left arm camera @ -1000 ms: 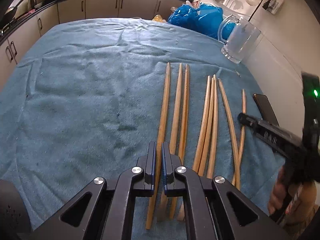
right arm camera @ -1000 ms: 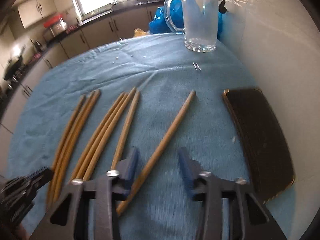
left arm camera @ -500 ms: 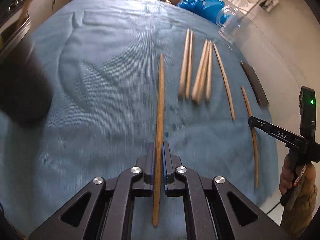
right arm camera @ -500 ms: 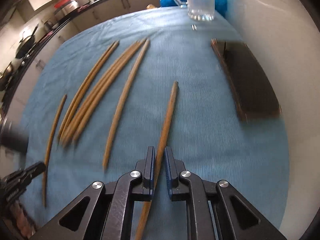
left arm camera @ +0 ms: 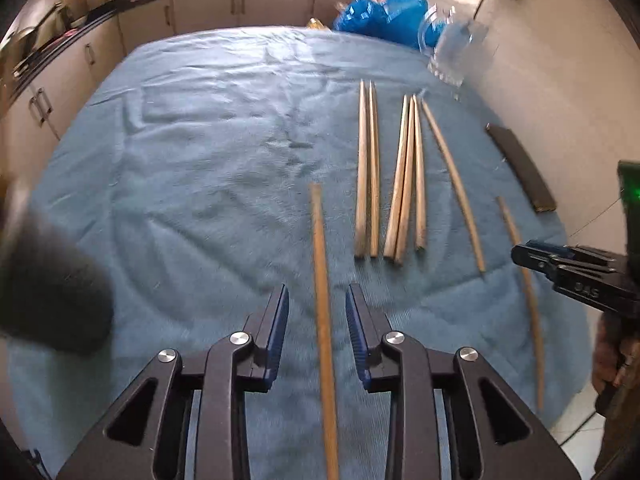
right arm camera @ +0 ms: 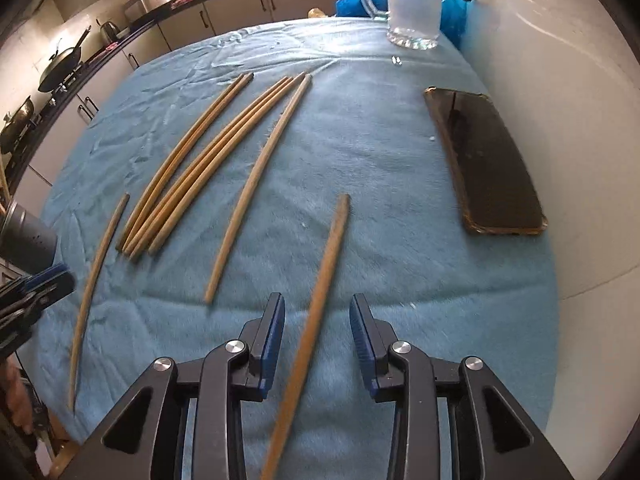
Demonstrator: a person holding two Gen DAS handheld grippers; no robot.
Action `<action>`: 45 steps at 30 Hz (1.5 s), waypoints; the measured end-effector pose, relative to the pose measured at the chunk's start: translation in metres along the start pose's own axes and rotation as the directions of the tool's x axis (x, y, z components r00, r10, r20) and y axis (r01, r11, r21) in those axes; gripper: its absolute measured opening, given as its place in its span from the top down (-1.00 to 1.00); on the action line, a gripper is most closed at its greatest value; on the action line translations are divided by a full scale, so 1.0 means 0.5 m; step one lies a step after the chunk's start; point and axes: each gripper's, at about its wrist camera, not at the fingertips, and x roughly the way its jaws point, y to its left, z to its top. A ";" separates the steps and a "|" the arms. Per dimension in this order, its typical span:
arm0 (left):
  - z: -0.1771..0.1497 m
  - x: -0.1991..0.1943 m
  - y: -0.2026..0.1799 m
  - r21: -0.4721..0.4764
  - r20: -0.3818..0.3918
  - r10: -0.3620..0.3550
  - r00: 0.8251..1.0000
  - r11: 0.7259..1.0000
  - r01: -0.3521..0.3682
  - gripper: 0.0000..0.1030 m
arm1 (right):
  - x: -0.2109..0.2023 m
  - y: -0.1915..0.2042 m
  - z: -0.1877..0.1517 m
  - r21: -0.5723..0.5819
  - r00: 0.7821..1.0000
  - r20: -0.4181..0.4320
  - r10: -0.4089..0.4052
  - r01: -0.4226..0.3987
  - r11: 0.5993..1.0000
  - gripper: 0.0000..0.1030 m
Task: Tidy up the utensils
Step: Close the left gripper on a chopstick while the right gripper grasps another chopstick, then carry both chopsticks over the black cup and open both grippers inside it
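Observation:
Several wooden chopsticks lie on a blue towel. My left gripper is open, its jaws on either side of one chopstick that lies on the towel. My right gripper is open too, with another chopstick between its jaws. A group of chopsticks lies side by side further back; it also shows in the right wrist view. A single chopstick lies between the group and my right gripper. The right gripper shows in the left wrist view.
A glass mug stands at the back right by the wall. A black phone lies near the right edge. A blue bag sits behind the table. A dark cylindrical holder is at the left, blurred. Kitchen cabinets run behind.
Both grippers have opened: each was shut on a chopstick half a second ago, and both chopsticks now lie loose between the jaws, set nearer the front than the group.

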 end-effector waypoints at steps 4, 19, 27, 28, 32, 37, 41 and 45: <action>0.007 0.023 0.003 0.008 -0.025 0.019 1.000 1.000 -0.018 0.59 | 0.009 0.007 0.009 -0.021 0.999 -0.017 -0.029 0.028 0.999 0.38; 0.056 0.051 0.000 0.021 -0.055 0.009 0.998 1.000 -0.008 0.60 | 0.047 0.050 0.075 -0.067 0.989 -0.120 -0.084 0.076 0.995 0.63; 0.033 0.037 -0.010 0.033 -0.010 0.002 1.000 0.999 -0.002 0.87 | 0.042 0.076 0.072 -0.094 0.993 -0.064 -0.094 0.088 0.992 0.85; 0.029 0.027 -0.008 0.023 0.004 -0.008 1.000 1.000 0.008 0.87 | 0.041 0.077 0.068 -0.089 0.995 -0.055 -0.085 0.079 0.993 0.85; 0.007 -0.033 -0.011 0.004 0.081 -0.051 0.995 0.999 0.050 0.87 | 0.007 0.078 0.049 -0.081 0.998 0.019 -0.065 0.067 0.994 0.85; -0.023 -0.123 -0.024 0.033 0.203 -0.092 0.975 0.996 0.088 0.87 | -0.076 0.095 0.027 -0.092 0.988 0.155 -0.018 0.033 0.995 0.85; -0.041 -0.193 -0.014 0.028 0.278 -0.127 0.952 0.992 0.124 0.87 | -0.149 0.124 0.014 -0.111 0.965 0.258 0.039 -0.010 0.994 0.85; -0.058 -0.257 0.007 0.005 0.354 -0.135 0.926 0.990 0.142 0.87 | -0.207 0.157 0.006 -0.134 0.933 0.346 0.095 -0.051 0.990 0.85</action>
